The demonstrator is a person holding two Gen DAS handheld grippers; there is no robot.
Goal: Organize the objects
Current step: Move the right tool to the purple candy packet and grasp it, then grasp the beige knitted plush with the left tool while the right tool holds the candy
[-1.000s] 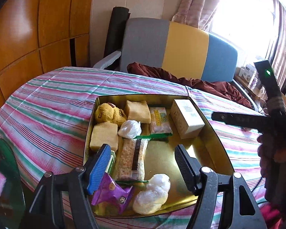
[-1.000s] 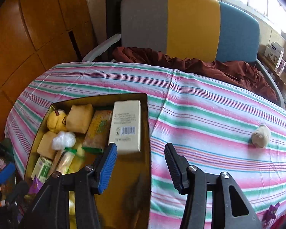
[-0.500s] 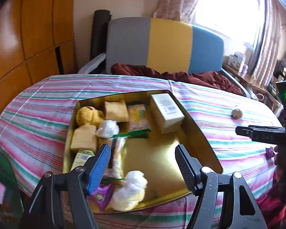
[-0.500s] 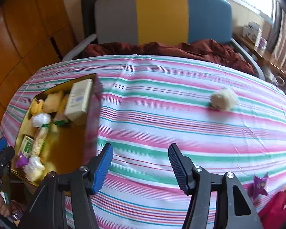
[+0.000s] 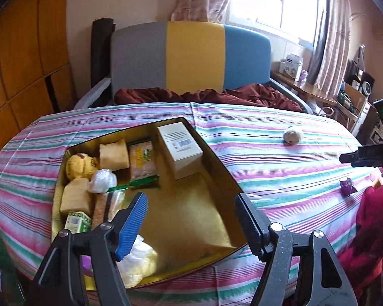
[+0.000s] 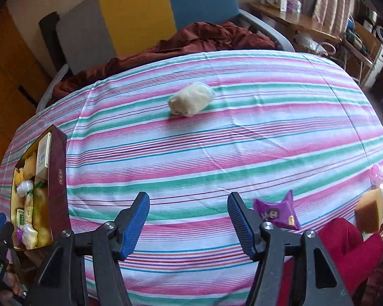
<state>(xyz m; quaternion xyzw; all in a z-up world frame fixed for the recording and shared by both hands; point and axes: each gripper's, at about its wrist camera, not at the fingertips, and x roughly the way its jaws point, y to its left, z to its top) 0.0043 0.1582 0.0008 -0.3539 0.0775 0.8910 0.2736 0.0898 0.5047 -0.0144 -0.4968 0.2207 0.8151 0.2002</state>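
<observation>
Swung away from the gold box (image 6: 58,176), right gripper (image 6: 189,219) just widened, empty, nearing purple snack packet (image 6: 275,214) for next pickup

I cannot read any words here. The white box (image 5: 180,148) in the gold tin (image 5: 191,219) has a barcode and some thin lines on its top, but the print is too small for me. The little green box (image 5: 76,223) has a small white label, too blurry. The purple packet (image 6: 277,213) shows a cartoon picture, with no letters I can make out.
</observation>
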